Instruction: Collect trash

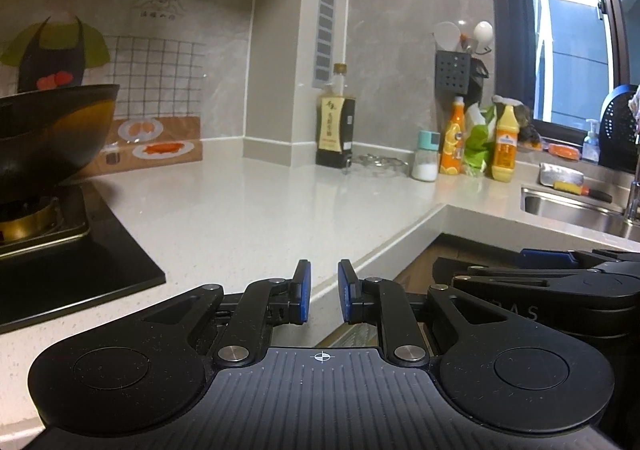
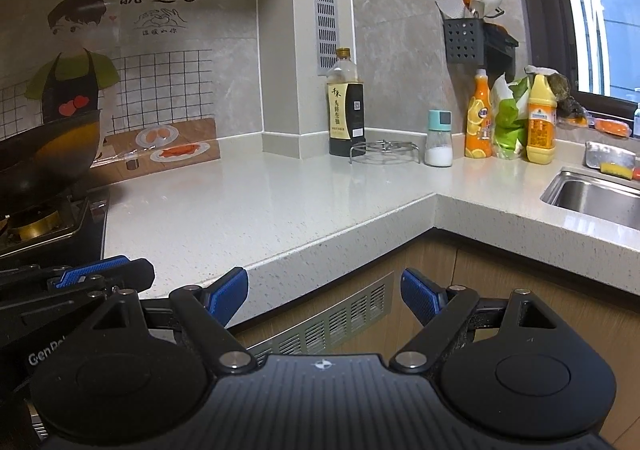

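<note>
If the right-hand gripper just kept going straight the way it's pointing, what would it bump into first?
Probably the front edge of the countertop, near its inner corner. The right gripper hangs open and empty before it, over the cabinet vent. Depth is hard to judge here.

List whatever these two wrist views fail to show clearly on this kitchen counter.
- Sink interior: cut off by the right edge in both views; the basin floor is hidden by its rim.
- Wok contents: hidden by its own wall, and cut by the left edge.
- Green bag: half hidden between the orange bottle and yellow bottle.
- Trash: none identifiable anywhere in view.
- Cabinet front below the counter: blocked by the left gripper and right gripper.
</note>
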